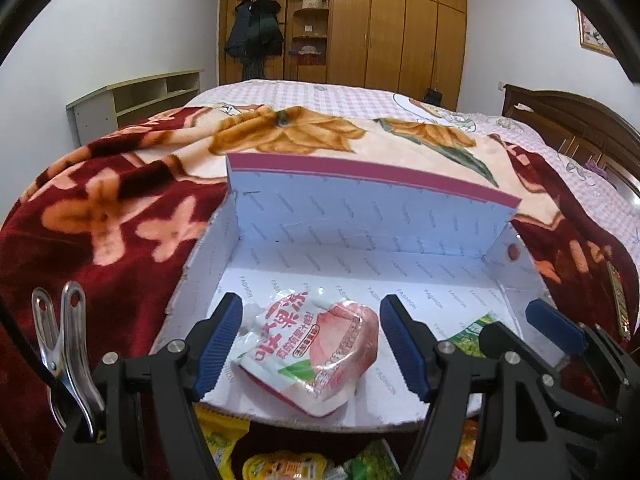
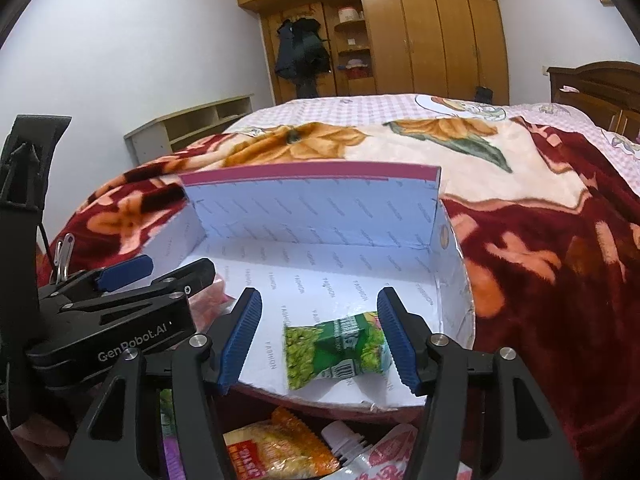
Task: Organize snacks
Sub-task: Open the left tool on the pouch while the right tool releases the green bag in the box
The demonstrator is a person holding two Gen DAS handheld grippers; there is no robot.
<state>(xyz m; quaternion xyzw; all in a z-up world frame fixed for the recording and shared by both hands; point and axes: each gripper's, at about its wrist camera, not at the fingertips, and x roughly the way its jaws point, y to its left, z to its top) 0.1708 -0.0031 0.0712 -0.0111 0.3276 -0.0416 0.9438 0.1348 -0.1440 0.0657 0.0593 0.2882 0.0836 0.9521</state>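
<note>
A white cardboard box [image 1: 360, 216] with a raised back flap lies open on the bed; it also shows in the right wrist view [image 2: 312, 208]. A pink peach jelly pouch [image 1: 316, 352] lies in its near left part, between the open fingers of my left gripper [image 1: 312, 344], not pinched. A green pea snack packet [image 2: 340, 348] lies in the near right part, between the open fingers of my right gripper [image 2: 320, 336]; it also shows in the left wrist view [image 1: 472, 332]. The right gripper [image 1: 560, 328] appears at the right of the left wrist view.
Loose snack packets lie in front of the box: yellow and green ones [image 1: 280, 460] and an orange one [image 2: 276, 448] beside a white pouch with a spout [image 2: 360, 448]. A red floral blanket [image 1: 100, 208] covers the bed. A wardrobe [image 2: 420, 32] and a low shelf [image 1: 132, 100] stand behind.
</note>
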